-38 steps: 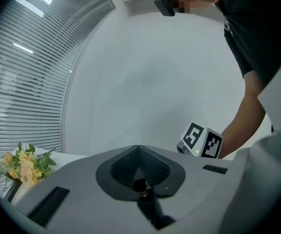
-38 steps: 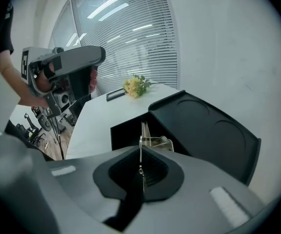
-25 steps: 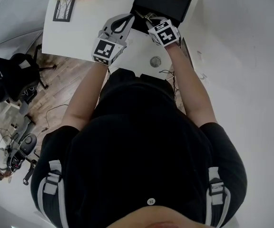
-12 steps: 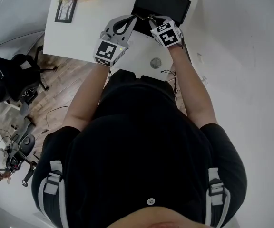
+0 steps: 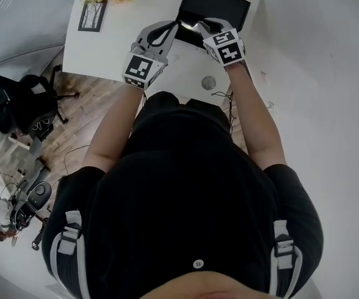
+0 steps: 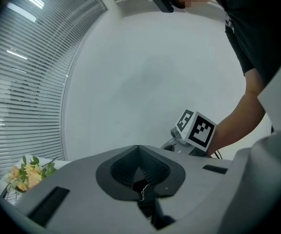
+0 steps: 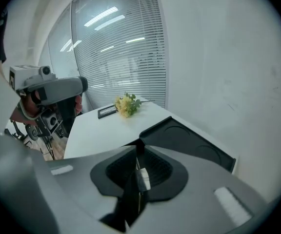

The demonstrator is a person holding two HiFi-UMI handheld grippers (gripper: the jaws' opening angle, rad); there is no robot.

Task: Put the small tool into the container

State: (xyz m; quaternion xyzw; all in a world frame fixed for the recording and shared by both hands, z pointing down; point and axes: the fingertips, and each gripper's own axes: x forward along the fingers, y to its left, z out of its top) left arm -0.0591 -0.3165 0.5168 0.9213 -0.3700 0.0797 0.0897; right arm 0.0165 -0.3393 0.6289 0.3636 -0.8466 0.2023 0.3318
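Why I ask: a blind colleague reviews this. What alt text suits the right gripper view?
The right tool, jaws shut on a small pale flat piece, points toward a black moulded tray on a white table; yellow flowers lie beyond.

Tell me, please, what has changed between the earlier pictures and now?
Very little. The right gripper has edged slightly to the right at the near edge of the black container, though part of that shift is the head camera moving. Its jaws stay shut on the small tool. The left gripper stays close beside it, jaws together. Nothing was picked up or let go.
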